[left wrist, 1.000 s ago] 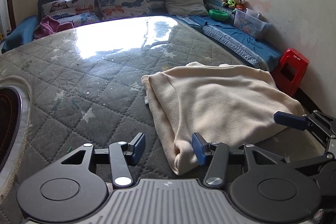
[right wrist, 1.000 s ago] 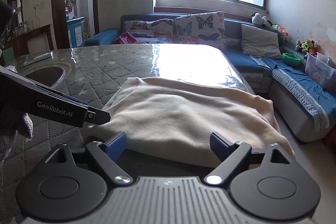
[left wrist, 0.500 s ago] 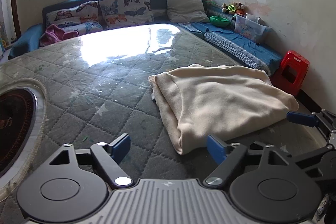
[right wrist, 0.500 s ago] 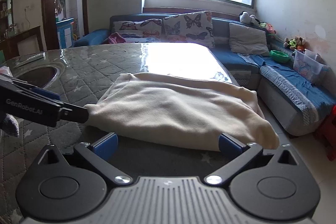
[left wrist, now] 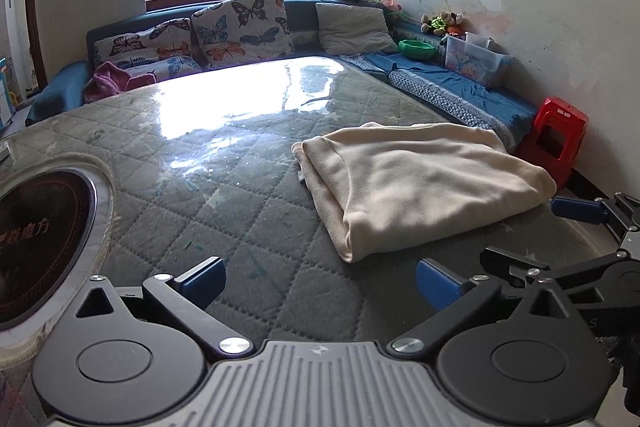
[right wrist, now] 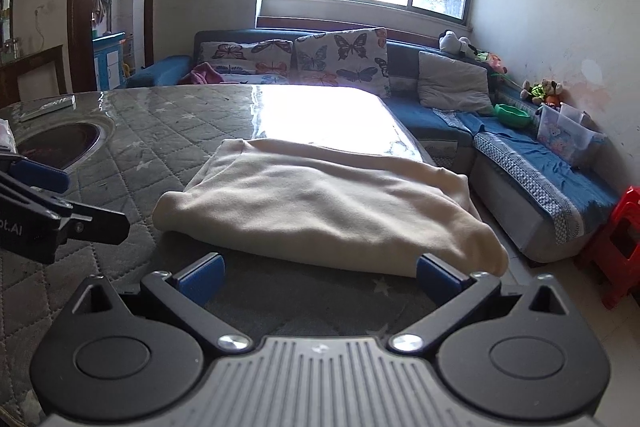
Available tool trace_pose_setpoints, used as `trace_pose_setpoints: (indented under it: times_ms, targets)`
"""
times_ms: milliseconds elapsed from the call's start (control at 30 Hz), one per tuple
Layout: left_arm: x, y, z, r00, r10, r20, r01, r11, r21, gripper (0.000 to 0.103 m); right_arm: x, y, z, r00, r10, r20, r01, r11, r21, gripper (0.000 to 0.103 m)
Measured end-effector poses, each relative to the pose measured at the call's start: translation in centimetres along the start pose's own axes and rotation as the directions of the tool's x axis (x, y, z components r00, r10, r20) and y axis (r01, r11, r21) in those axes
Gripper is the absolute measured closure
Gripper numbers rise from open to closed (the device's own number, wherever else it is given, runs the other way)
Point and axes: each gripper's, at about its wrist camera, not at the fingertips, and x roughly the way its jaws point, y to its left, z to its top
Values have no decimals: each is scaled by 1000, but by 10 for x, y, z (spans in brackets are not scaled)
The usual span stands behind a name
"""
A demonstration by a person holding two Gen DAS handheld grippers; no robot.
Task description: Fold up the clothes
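A cream garment (left wrist: 420, 183) lies folded in a flat rectangle on the quilted grey table (left wrist: 224, 187), near its right edge. It also shows in the right wrist view (right wrist: 328, 211). My left gripper (left wrist: 318, 283) is open and empty, a little short of the garment's near left corner. My right gripper (right wrist: 318, 277) is open and empty, just in front of the garment's near edge. The right gripper's blue finger (left wrist: 576, 209) shows at the right of the left wrist view. The left gripper (right wrist: 48, 211) shows at the left of the right wrist view.
A round induction hob (left wrist: 36, 239) is set into the table at the left. A blue corner sofa (right wrist: 520, 155) with butterfly cushions (left wrist: 240, 27) runs behind and to the right. A red stool (left wrist: 556, 139) stands by the wall. A clear plastic box (left wrist: 476, 61) sits on the sofa.
Both grippers have opened wider and pulled back from the garment, which now lies free. The left gripper no longer touches the garment's near corner.
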Motion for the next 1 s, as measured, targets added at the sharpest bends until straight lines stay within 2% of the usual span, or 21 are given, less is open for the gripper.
trace_pose_setpoints:
  times_ms: [400,1000]
  targets:
    - [-19,6,-15,1000,17,19,-17,1000,-18,0,-7,4,-5,1000,-18,-17,19,999,47,0]
    - [-26,-4,-34,1000,18,0,-18,1000,-13,0,-15,5,-17,999,-31,-22,33,995,92,0]
